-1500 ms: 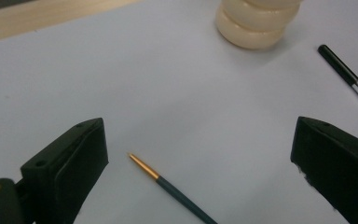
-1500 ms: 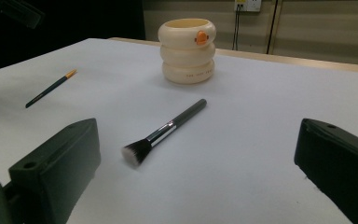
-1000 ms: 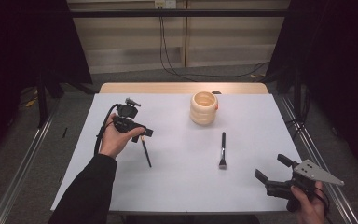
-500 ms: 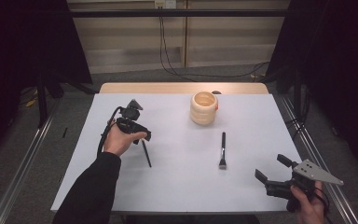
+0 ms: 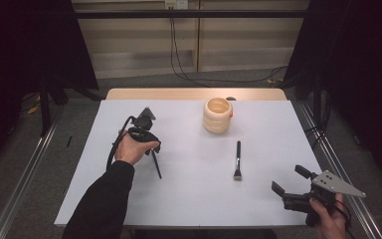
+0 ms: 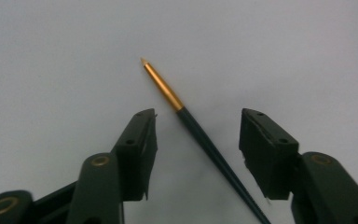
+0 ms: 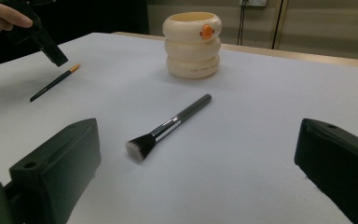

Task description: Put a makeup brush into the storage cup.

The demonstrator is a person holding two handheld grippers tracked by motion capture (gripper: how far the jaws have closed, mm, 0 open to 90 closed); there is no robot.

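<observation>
While your right gripper hangs wide open at the table's near right corner, the makeup brush lies just ahead of it. Farther left, your left gripper straddles the thin paintbrush — jaws just closing, pads not yet touching — and the cream holder stands beyond.

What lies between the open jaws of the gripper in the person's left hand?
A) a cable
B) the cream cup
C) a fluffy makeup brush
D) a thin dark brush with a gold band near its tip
D: in the left gripper view the thin brush, dark-handled with a gold band near its tip, lies on the white table between the left gripper jaws, which have just been closing but do not yet touch it.
</observation>
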